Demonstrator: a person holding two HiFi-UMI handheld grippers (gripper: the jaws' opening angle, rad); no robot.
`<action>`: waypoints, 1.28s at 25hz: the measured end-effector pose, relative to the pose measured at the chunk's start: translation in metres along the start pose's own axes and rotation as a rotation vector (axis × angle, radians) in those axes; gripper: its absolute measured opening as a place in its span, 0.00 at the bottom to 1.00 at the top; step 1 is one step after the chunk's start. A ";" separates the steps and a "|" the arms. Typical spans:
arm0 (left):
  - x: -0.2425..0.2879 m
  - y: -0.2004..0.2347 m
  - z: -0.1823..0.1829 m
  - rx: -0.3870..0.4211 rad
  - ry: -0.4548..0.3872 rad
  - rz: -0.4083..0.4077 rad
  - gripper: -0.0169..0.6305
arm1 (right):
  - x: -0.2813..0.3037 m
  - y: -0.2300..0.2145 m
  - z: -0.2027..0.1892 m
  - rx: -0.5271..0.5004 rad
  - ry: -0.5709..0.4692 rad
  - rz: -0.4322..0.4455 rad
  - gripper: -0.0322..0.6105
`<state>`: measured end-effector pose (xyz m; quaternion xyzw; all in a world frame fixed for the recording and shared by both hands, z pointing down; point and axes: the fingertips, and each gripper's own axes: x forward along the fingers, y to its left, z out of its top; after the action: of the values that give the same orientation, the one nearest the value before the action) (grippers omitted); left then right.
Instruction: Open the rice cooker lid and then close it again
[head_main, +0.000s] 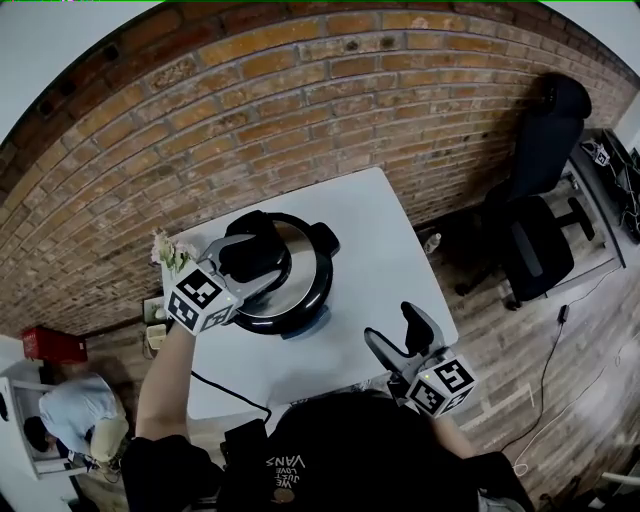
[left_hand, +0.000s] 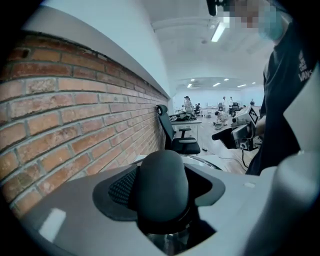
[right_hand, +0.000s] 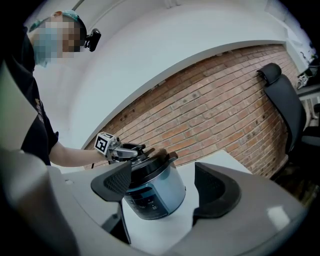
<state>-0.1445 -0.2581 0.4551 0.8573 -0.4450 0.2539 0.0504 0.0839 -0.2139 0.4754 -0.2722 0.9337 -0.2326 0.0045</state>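
Observation:
A rice cooker (head_main: 305, 295) with a steel rim and a dark lid stands on the white table (head_main: 385, 235). My left gripper (head_main: 250, 262) reaches over it from the left and is shut on the black lid handle (head_main: 258, 252). In the left gripper view the rounded handle (left_hand: 162, 187) fills the gap between the jaws of my left gripper (left_hand: 162, 192). My right gripper (head_main: 402, 335) hovers open near the table's front right edge, holding nothing. The right gripper view shows the cooker (right_hand: 152, 192) beyond the open jaws of my right gripper (right_hand: 167, 187), with my left gripper (right_hand: 131, 150) on top of the lid.
A brick wall (head_main: 300, 110) runs behind the table. A black office chair (head_main: 535, 230) stands on the floor to the right. A small bunch of flowers (head_main: 165, 250) sits at the table's left edge. A black cable (head_main: 225, 390) trails off the table's front. Another person (head_main: 75, 415) is at lower left.

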 end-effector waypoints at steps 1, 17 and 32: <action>0.000 0.001 0.000 -0.010 0.003 0.022 0.46 | 0.001 -0.001 0.001 -0.004 0.006 0.014 0.65; -0.015 0.008 -0.001 -0.039 0.003 0.297 0.48 | 0.018 0.003 0.013 -0.057 0.082 0.239 0.65; -0.129 -0.052 0.006 -0.170 -0.267 0.705 0.47 | 0.031 0.040 0.017 -0.129 0.095 0.356 0.65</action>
<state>-0.1625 -0.1337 0.3956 0.6698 -0.7347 0.1039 -0.0274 0.0398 -0.2069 0.4468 -0.0914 0.9792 -0.1805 -0.0159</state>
